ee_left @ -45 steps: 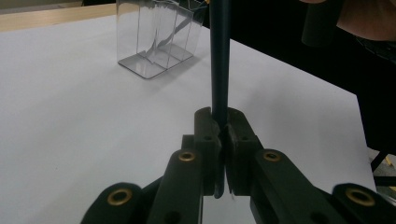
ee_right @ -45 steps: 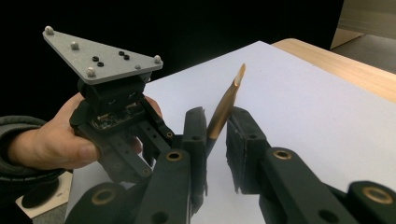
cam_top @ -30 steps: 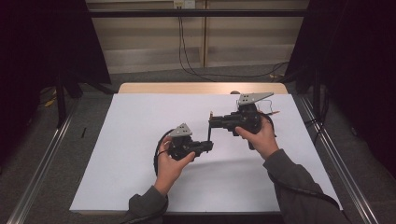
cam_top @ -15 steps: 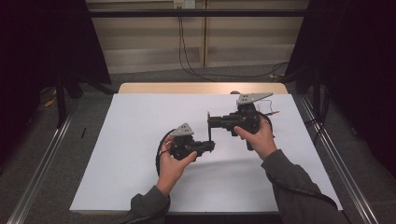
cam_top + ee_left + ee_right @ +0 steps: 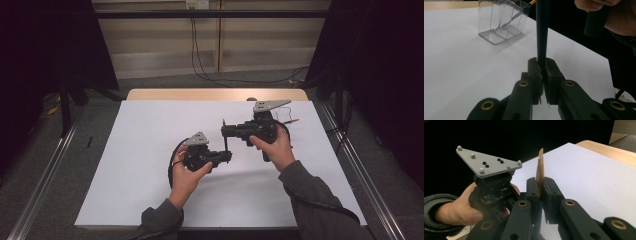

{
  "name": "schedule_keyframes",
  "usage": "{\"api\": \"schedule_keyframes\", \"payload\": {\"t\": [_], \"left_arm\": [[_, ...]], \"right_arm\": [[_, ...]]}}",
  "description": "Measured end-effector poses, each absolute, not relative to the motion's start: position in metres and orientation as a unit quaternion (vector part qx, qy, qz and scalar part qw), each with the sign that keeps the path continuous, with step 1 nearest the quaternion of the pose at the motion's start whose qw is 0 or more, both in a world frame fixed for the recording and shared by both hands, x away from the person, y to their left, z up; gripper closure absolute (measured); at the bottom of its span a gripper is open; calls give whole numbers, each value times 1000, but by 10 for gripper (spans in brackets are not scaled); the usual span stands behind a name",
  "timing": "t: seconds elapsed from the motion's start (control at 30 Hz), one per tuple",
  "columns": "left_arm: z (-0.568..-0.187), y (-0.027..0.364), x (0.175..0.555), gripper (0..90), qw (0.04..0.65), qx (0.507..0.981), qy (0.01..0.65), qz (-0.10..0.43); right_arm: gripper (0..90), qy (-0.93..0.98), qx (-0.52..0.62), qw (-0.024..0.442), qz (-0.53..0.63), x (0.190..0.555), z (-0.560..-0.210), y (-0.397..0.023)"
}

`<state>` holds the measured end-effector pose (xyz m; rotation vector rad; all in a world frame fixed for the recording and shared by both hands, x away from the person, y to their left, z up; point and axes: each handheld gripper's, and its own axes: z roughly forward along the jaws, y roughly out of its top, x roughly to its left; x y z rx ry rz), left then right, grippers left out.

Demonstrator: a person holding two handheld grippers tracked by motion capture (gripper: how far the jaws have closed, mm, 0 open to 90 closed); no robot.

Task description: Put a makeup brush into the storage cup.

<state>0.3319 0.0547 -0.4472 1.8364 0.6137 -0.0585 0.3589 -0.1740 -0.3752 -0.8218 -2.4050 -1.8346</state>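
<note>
I see the white surface (image 5: pixel 125 165) first, then a clear plastic box (image 5: pixel 501 21) standing on it — well apart from my left tongs (image 5: pixel 541 72). Above the surface, both tongs pinch one thin brush (image 5: pixel 541 32) — left tongs clamp its dark handle, right tongs (image 5: pixel 539 188) its tan wooden end.

We see our right gripper (image 5: pixel 226 131) drawn slightly nearer the left gripper (image 5: pixel 227 156) than a second ago, so the thin dark brush (image 5: pixel 226 141) pinched by both now spans a shorter gap. Our right forearm (image 5: pixel 312 195) edged inward too.
</note>
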Motion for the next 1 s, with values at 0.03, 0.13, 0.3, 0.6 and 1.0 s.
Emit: {"api": "schedule_keyframes", "payload": {"t": [0.03, 0.13, 0.3, 0.6, 1.0], "left_arm": [[-447, 55, 332, 843, 568, 780, 259, -24], [-448, 55, 333, 831, 571, 778, 258, -29], [-447, 56, 333, 761, 582, 772, 253, -33], [-445, 62, 334, 569, 594, 767, 241, -34], [-443, 75, 336, 346, 597, 763, 245, -18]], "right_arm": [[844, -767, -263, 5, -586, 359, -375, -175], [845, -766, -263, 8, -586, 359, -375, -176], [845, -769, -260, 7, -584, 359, -375, -177], [845, -766, -258, 3, -589, 358, -371, -182], [845, -764, -257, -11, -592, 356, -370, -188]]}}
